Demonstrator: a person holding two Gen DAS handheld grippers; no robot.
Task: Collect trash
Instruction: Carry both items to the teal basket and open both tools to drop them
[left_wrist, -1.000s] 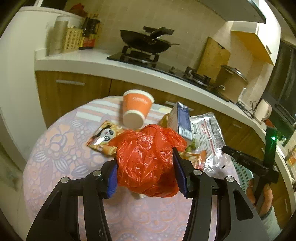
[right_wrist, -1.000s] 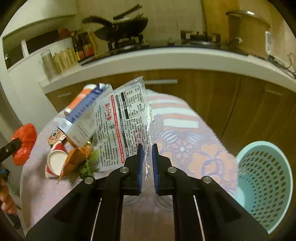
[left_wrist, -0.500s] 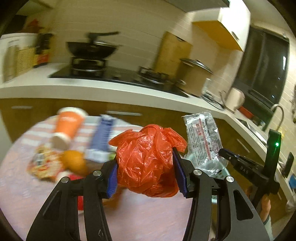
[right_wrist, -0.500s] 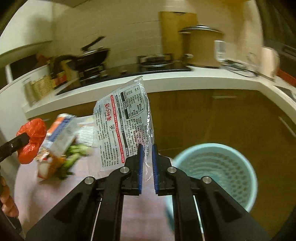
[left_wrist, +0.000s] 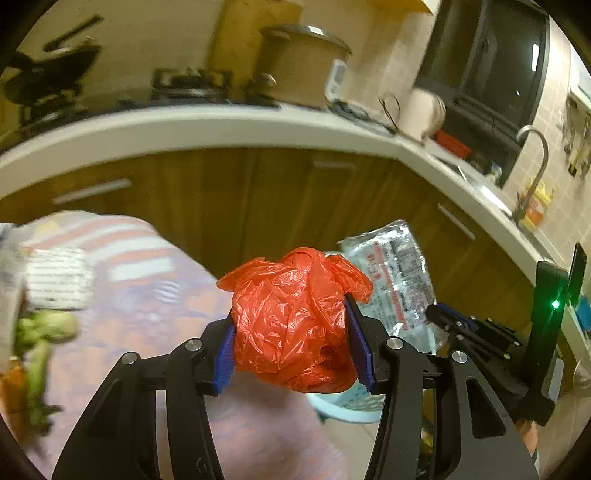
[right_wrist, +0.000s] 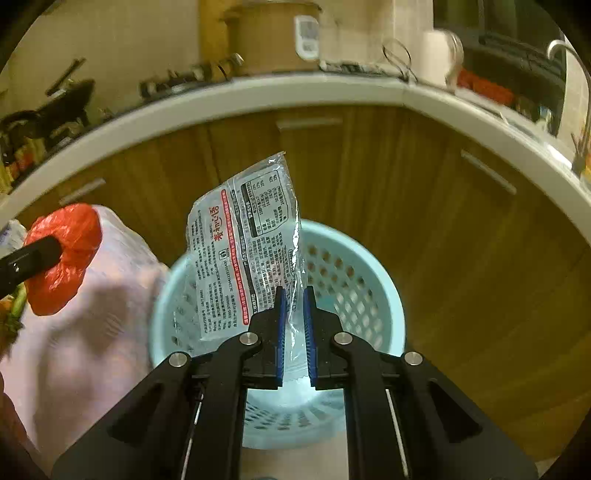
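The right claw (right_wrist: 293, 332) pinches the clear printed wrapper (right_wrist: 247, 254) right above the pale blue basket (right_wrist: 373, 295); best to let go only once it hangs inside the rim. The left claw (left_wrist: 295, 349), clamped around the crumpled red bag (left_wrist: 295, 317), sits left over the bench (left_wrist: 147, 295) edge and should reach the basket's mouth before spreading.

The clear plastic wrapper (right_wrist: 245, 254) carries red Chinese characters down one side and a black-bordered table, probably nutrition figures; the small print is too fine to read.
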